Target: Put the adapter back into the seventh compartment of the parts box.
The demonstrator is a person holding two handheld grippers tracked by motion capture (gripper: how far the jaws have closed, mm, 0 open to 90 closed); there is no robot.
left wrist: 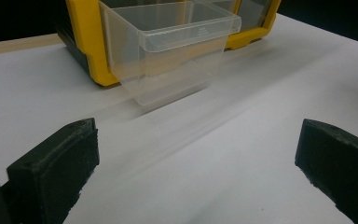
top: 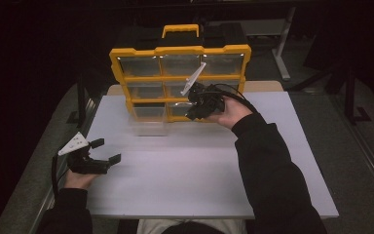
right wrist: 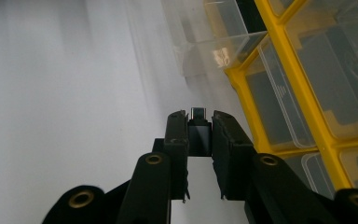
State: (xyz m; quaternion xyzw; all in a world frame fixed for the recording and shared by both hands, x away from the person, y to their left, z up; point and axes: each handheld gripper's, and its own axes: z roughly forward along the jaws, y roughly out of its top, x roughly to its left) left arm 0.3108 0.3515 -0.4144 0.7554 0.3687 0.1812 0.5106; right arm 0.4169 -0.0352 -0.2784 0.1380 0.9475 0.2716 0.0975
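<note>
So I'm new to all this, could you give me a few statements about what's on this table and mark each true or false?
1. The organizer has a yellow frame. True.
2. The right gripper is empty. False: it is shut on a small black object.
3. The left gripper is open. True.
4. All drawers are pushed in. False: one clear drawer sticks out at the bottom left.
</note>
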